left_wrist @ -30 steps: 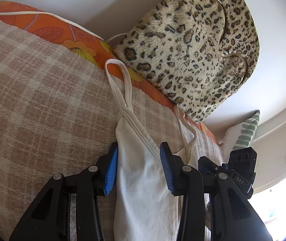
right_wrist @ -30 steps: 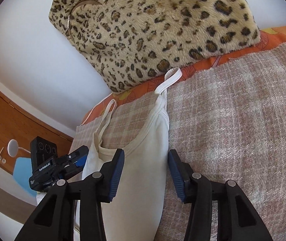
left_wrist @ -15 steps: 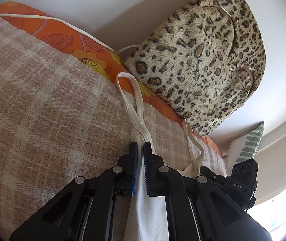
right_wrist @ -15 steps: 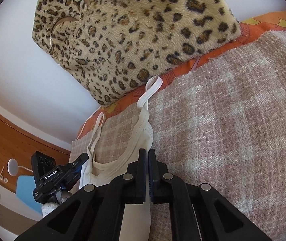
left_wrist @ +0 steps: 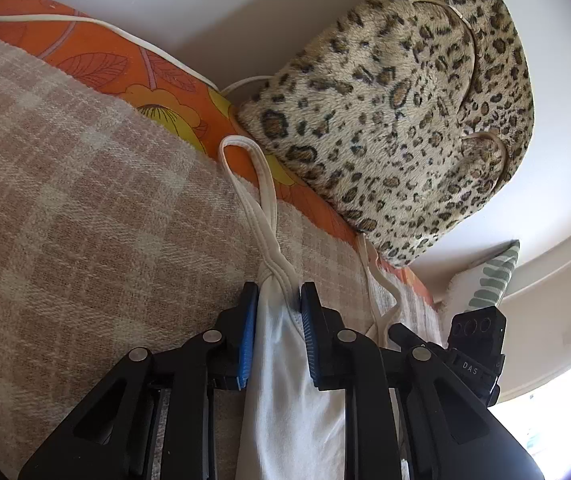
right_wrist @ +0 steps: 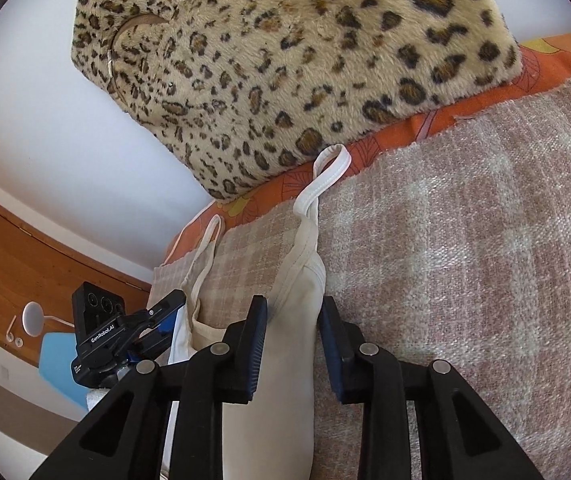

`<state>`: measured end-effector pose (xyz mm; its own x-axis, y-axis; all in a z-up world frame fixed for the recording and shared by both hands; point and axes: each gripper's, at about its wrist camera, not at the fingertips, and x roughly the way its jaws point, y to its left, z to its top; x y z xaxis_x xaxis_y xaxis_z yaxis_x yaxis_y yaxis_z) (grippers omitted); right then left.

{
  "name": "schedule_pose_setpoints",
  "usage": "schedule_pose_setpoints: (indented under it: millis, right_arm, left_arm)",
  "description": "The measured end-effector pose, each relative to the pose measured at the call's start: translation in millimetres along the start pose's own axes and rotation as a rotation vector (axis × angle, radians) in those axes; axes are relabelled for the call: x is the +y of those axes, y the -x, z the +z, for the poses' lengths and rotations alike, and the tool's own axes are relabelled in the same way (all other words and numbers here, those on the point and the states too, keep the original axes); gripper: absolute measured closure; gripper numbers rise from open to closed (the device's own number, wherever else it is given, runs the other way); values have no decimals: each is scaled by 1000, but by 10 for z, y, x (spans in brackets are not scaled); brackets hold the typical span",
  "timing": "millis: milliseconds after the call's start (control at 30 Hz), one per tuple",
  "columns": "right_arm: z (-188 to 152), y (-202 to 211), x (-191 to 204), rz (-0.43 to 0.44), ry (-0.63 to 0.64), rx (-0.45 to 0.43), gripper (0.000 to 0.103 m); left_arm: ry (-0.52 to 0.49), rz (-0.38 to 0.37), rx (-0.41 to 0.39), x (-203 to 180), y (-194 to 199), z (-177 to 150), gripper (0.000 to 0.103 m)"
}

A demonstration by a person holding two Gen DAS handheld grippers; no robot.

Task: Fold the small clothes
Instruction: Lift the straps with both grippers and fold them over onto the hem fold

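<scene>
Plaid blanket: white top between both opening tools' jaws.

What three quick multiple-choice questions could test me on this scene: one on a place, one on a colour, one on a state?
1. Where does the leopard-print cushion sit?
A. beyond the top's straps
B. under the tongs
C. on the floor

2. What colour are the pads on the tongs?
A. red
B. blue
C. green

3. How does the white top lie?
A. rolled up
B. on a hanger
C. flat on the checked blanket

Answers: 1 A, it lies past the strap loops; 2 B, blue strips line the black fingers; 3 C, it is spread on the blanket.
</scene>
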<state>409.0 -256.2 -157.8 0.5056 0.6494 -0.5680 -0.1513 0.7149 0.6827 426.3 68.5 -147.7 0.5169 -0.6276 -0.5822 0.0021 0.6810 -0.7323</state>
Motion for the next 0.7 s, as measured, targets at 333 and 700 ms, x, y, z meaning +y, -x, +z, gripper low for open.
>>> schedule_pose_setpoints:
  millis: [333,700]
  right_arm:
    - [27,3,16,-7,-8,-13,100]
    - [17,266,281,56,33,-58,100]
  left_arm:
    - [15,1,-44,17,107,28,97]
    - [-53,-13,-91,-292,390,-9,98]
